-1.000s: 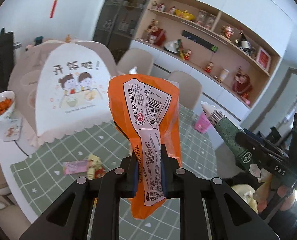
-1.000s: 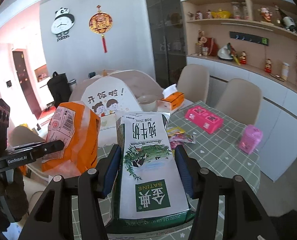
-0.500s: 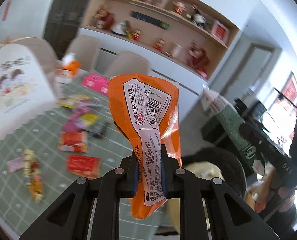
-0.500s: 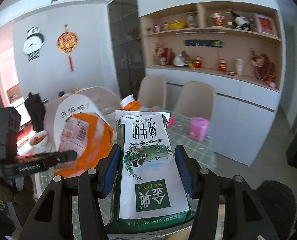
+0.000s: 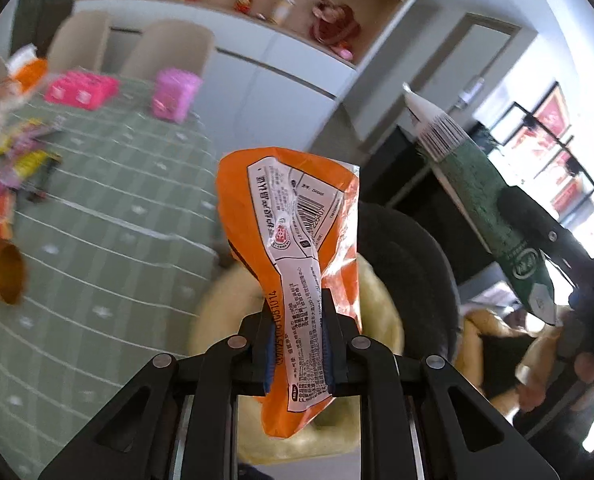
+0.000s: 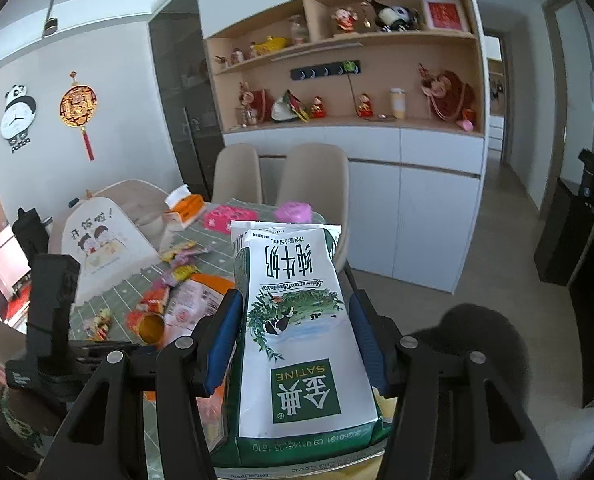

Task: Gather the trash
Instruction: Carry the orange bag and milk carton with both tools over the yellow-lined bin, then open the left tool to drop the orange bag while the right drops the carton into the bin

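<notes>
My left gripper [image 5: 295, 340] is shut on an orange snack wrapper [image 5: 293, 216] and holds it over a round dark bin [image 5: 413, 256] lined with a yellowish bag [image 5: 377, 304], beside the table. My right gripper [image 6: 293, 336] is shut on a green and white milk carton [image 6: 297, 328]; the carton also shows in the left wrist view [image 5: 481, 196], to the right of the bin. The bin's dark rim [image 6: 481, 332] shows in the right wrist view, right of the carton. The orange wrapper [image 6: 201, 296] shows left of the carton there.
A green checked table [image 5: 97, 240] carries several wrappers [image 5: 25, 164], an orange paper cup [image 5: 1, 276] on its side, pink boxes [image 5: 81, 88] and a tissue box [image 6: 185, 208]. Beige chairs [image 6: 309, 176] stand behind it. White cabinets and shelves line the wall.
Both grippers have swung right, away from the table, with their loads. The bin has come under the left gripper. The table has slid to the left of both views.
</notes>
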A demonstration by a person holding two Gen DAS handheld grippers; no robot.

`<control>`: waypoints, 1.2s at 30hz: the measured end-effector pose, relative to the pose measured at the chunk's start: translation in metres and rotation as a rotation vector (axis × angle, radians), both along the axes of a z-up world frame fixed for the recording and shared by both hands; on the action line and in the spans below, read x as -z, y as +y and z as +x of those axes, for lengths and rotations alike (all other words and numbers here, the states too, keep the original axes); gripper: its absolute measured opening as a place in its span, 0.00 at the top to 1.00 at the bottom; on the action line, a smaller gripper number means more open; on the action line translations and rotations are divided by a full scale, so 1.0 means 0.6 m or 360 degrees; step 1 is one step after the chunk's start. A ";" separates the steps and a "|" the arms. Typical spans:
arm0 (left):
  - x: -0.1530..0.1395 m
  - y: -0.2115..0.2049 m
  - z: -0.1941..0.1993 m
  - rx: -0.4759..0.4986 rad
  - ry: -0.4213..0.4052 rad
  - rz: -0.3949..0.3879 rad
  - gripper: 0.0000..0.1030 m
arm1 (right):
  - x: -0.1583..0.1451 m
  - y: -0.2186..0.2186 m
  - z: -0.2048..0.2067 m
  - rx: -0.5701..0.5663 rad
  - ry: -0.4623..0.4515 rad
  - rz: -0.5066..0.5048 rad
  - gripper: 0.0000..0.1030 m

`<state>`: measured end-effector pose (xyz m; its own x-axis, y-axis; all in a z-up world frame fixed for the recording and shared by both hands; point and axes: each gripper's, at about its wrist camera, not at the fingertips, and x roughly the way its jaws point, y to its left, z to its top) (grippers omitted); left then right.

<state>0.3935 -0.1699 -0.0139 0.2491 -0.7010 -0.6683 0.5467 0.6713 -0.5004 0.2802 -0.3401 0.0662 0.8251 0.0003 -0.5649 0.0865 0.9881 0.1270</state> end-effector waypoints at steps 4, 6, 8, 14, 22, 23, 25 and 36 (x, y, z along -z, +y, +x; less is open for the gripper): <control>0.032 -0.036 -0.020 0.0068 0.0097 -0.0022 0.50 | 0.027 -0.037 -0.010 -0.0008 0.0047 0.0058 0.49; 0.043 -0.045 -0.028 0.0107 0.0128 -0.0003 0.49 | 0.042 -0.047 -0.014 -0.0021 0.0071 0.0073 0.49; 0.055 -0.043 -0.034 0.0123 0.0170 0.0017 0.48 | 0.054 -0.048 -0.011 -0.0033 0.0095 0.0087 0.49; 0.079 -0.024 -0.048 0.0070 0.0221 0.0112 0.47 | 0.092 -0.041 -0.015 -0.0102 0.0118 0.0170 0.49; 0.079 0.008 -0.068 0.0054 0.0200 0.0088 0.47 | 0.058 -0.006 0.009 -0.0241 0.0030 0.0172 0.49; 0.077 0.010 -0.068 0.0055 0.0196 0.0085 0.47 | 0.063 -0.002 0.017 -0.0256 0.0055 0.0178 0.49; 0.070 0.020 -0.070 0.0048 0.0190 0.0074 0.47 | 0.086 0.006 0.028 -0.0281 0.0140 0.0182 0.49; 0.011 0.125 -0.031 -0.0244 0.0105 -0.0014 0.47 | 0.258 -0.001 0.022 -0.0136 0.0566 0.0137 0.55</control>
<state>0.3751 -0.0948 -0.0205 0.3094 -0.6642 -0.6805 0.4040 0.7397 -0.5383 0.2935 -0.3407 -0.0888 0.5725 0.1209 -0.8109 0.0579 0.9806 0.1871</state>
